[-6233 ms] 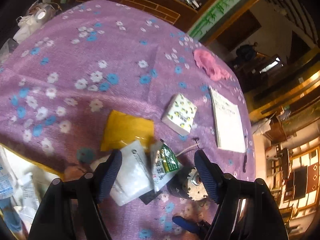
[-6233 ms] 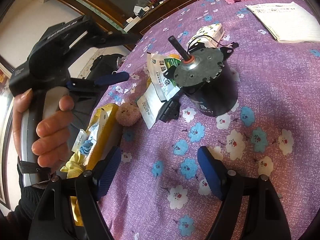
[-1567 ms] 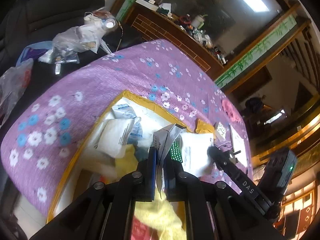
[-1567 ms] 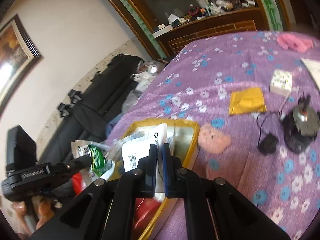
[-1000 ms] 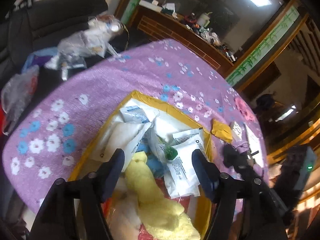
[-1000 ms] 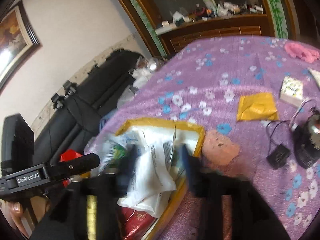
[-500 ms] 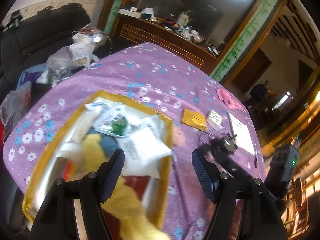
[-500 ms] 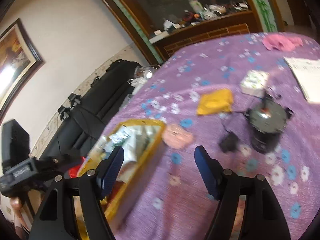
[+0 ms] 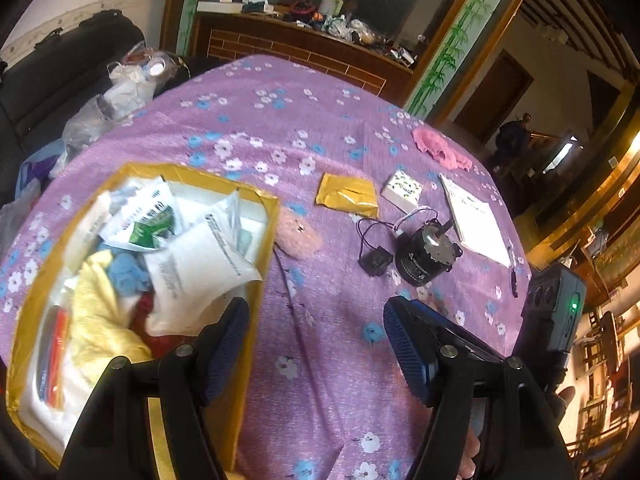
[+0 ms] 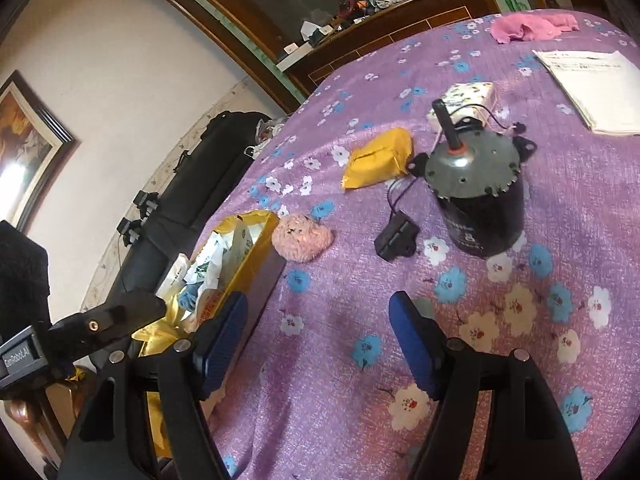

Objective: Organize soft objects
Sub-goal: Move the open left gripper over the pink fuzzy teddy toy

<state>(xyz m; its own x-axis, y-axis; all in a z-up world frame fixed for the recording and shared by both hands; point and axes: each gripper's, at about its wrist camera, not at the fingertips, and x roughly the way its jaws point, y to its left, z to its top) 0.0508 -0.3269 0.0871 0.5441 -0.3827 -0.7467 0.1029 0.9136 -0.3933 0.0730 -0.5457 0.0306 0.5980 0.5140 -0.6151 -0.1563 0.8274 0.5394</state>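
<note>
biggest thing here is the table with the purple flowered cloth (image 9: 328, 360), takes up pretty much both views. next down is the yellow box (image 9: 256, 288) sitting at the table's left edge, stuffed with soft stuff: white plastic packets (image 9: 192, 264), a green and white pouch (image 9: 150, 232), a yellow cloth (image 9: 96, 320), something blue and fuzzy (image 9: 124, 276) and a bit of red underneath.

the left gripper (image 9: 316, 344) hangs over the cloth right at the box's near right corner, jaws wide apart, nothing between them. the right gripper (image 10: 320, 340) is also spread wide and empty, over bare cloth just right of the box. you can see the left gripper's black body down in the lower left of the right wrist view, with a hand on it.

out on the cloth: a white booklet (image 9: 476, 220) far right with a pen near it, a black motor (image 10: 480, 204) standing upright with its shaft up, wires running to a small black block (image 10: 396, 240). a pink fuzzy thing (image 10: 302, 238) lies just beside the box's far corner, outside it. a yellow padded packet (image 10: 378, 160) further back, a small white patterned pack (image 9: 402, 192) behind the motor, and a pink cloth (image 10: 528, 26) way off at the far edge.
</note>
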